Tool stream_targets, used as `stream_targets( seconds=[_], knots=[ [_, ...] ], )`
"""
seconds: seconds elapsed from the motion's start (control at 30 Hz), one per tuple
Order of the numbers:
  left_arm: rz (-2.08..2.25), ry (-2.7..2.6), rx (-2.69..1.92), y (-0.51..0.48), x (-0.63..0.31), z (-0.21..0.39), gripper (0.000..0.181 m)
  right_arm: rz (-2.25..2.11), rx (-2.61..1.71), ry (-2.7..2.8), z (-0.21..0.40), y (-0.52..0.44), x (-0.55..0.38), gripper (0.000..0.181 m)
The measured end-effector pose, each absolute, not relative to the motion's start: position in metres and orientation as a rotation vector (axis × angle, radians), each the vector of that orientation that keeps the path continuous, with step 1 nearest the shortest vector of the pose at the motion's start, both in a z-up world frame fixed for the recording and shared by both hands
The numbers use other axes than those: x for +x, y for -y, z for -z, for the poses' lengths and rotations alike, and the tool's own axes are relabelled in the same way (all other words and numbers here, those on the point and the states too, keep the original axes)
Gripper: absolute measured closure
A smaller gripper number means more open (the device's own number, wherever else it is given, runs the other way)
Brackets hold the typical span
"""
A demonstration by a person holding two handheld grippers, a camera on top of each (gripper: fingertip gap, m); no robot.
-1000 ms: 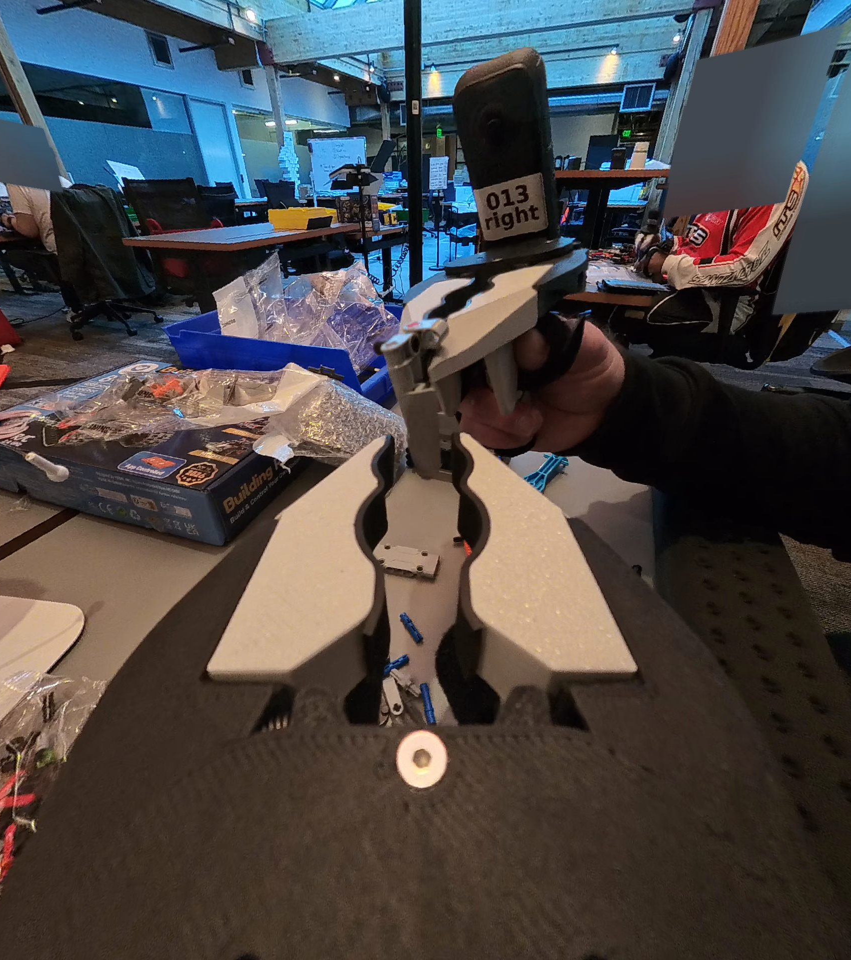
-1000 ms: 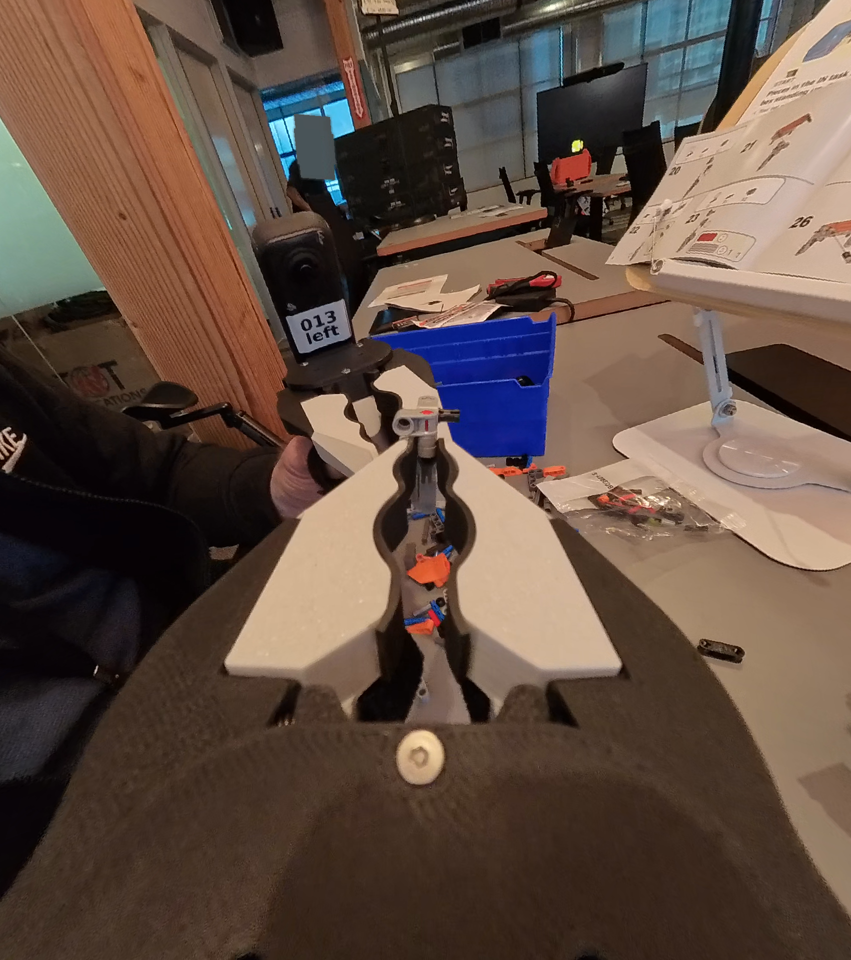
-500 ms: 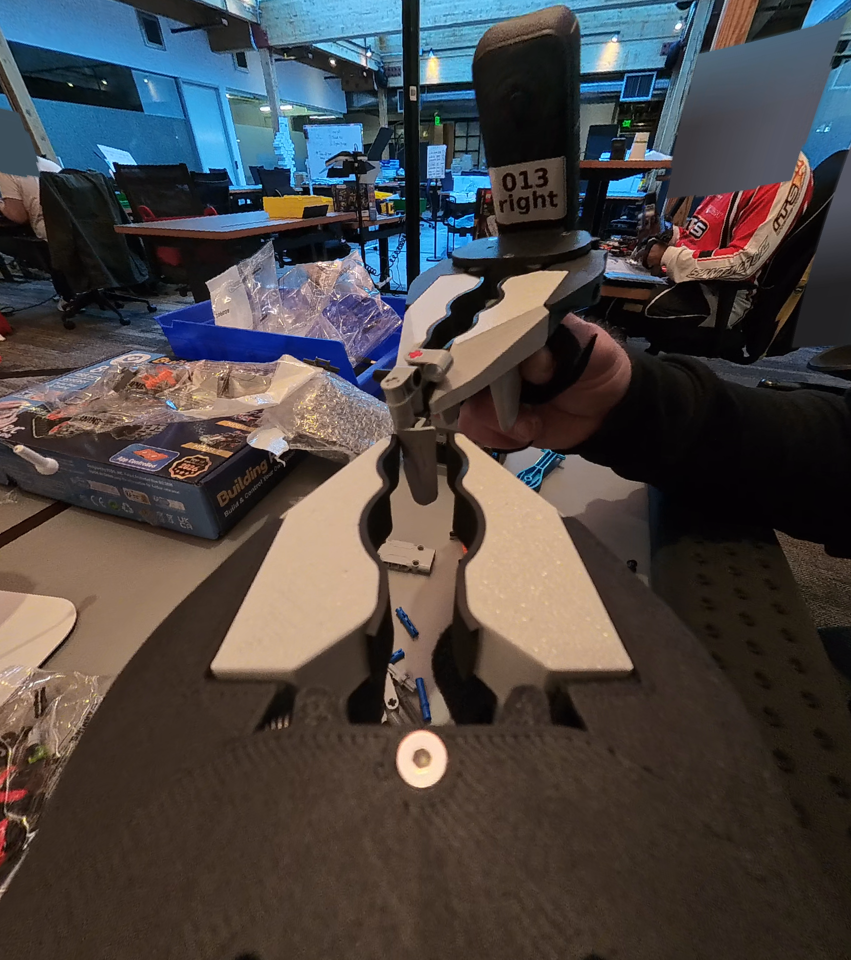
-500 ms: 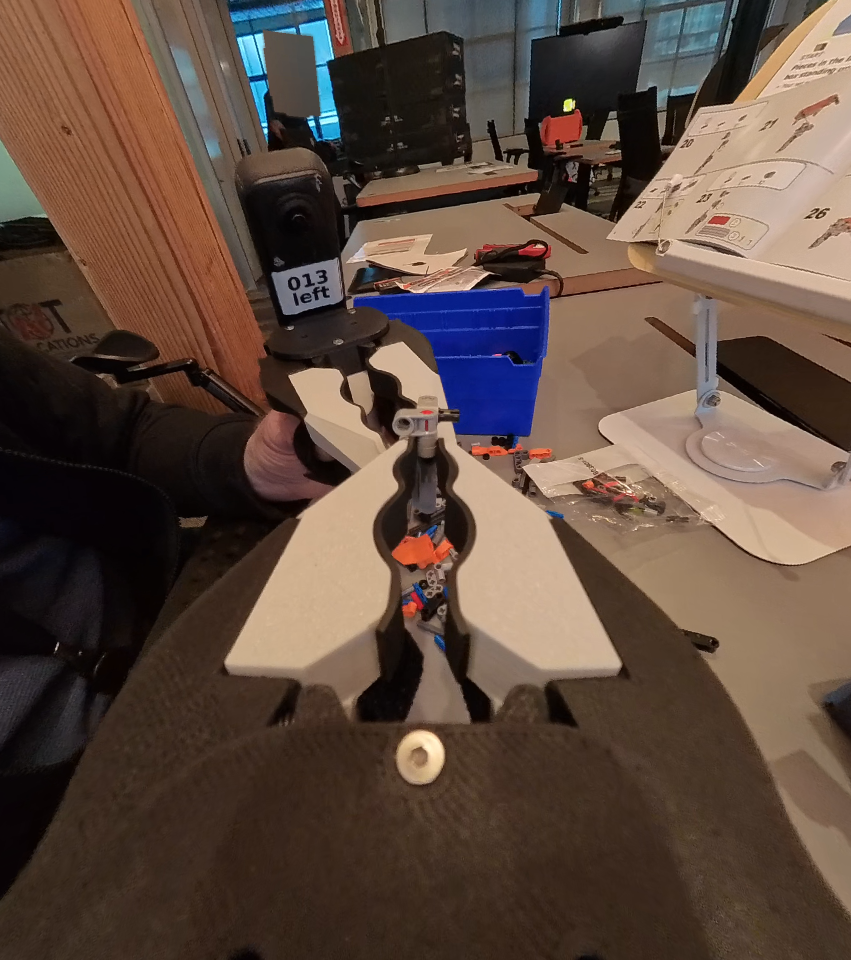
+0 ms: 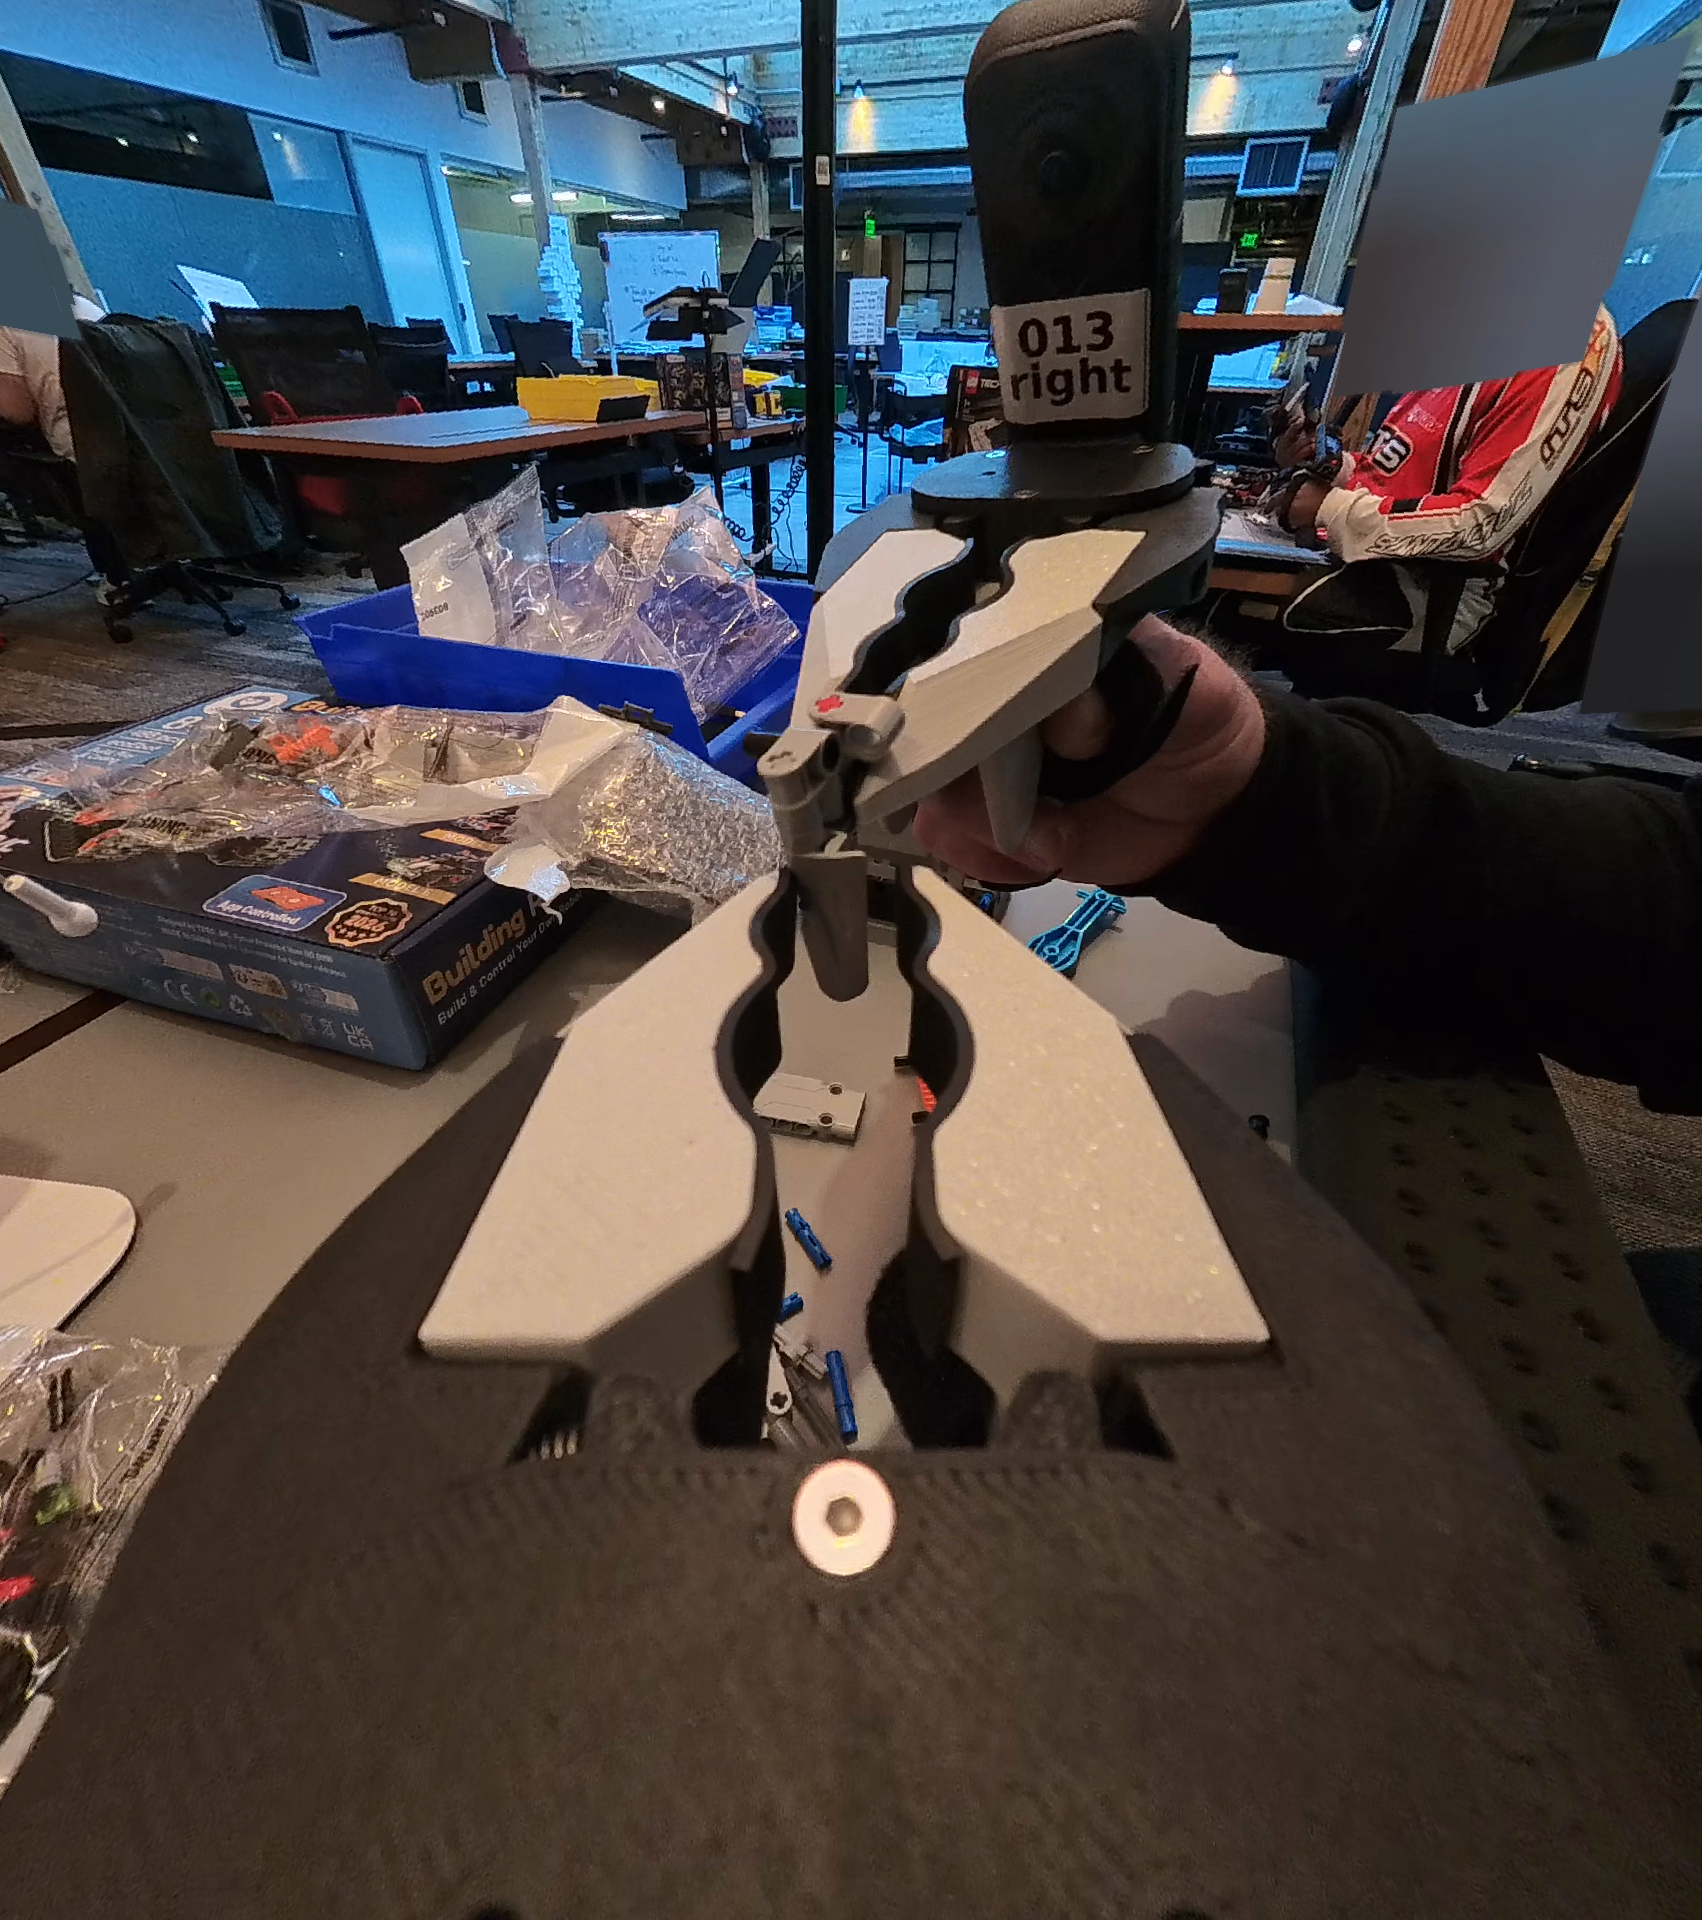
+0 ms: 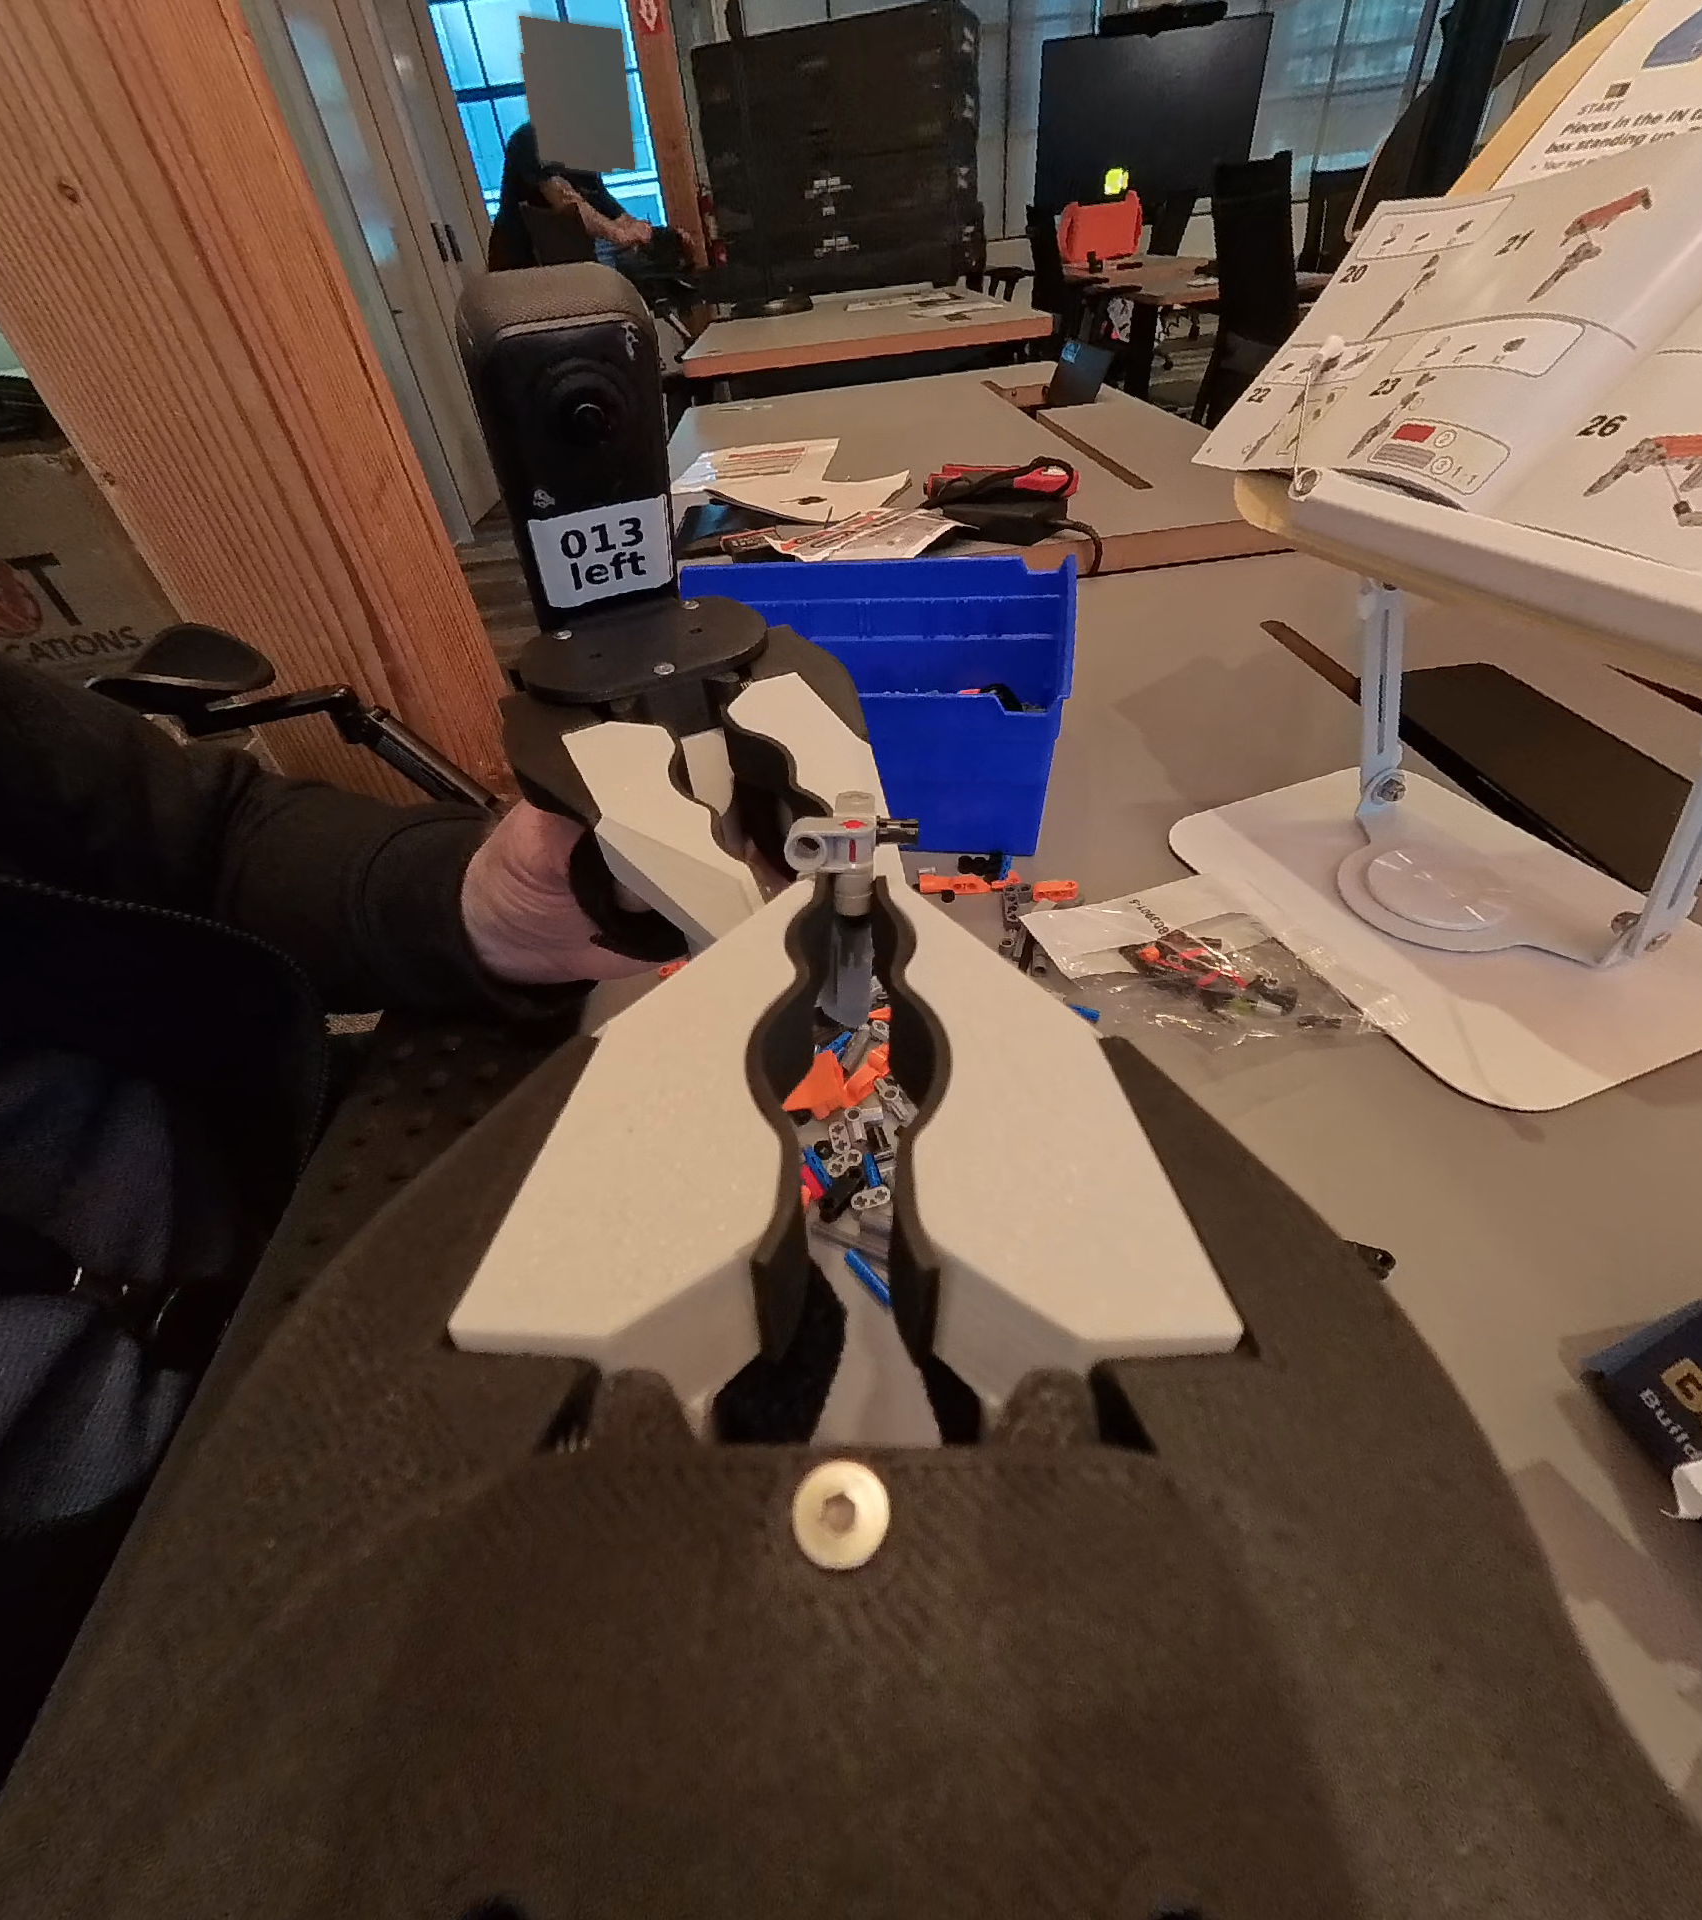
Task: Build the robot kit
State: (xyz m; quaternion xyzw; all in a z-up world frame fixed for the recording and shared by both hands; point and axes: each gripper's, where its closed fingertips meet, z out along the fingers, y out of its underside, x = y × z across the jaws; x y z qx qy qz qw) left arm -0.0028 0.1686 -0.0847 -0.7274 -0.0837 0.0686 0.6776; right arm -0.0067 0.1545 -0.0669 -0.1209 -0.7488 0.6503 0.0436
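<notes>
A small grey rod-and-connector piece with a red pin hangs upright between the two grippers, above the grey table. My right gripper is shut on it just below the connector. In the left wrist view the right gripper points down towards me with a hand on its grip. My left gripper has its jaws a little apart around the rod's lower end, with a gap on the right side. In the right wrist view the left gripper sits just behind the connector.
A pile of small loose parts lies under the grippers. A blue bin, a parts bag and a booklet on a white stand are to the right. A blue box with plastic bags lies beyond. The grippers are tip to tip, or close to it.
In the left wrist view the right gripper has lifted and tilted, so the red pin now shows. The rod sits slightly deeper between my left fingers. The piece stays fixed in my right gripper.
</notes>
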Motion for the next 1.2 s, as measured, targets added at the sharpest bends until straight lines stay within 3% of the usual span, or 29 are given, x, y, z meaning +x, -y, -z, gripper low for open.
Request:
stream_targets(
  seconds=[0.6,1.2],
  knots=[
    [-0.099,0.204,-1.699,-0.179,-0.006,0.103,0.163,-1.922,-0.453,2.188,0.059,-0.191,-0.015,0.177],
    [0.001,0.103,-2.025,-0.225,0.015,0.167,0.157,-1.737,-0.788,2.061,0.087,-0.273,-0.025,0.177]
  ],
)
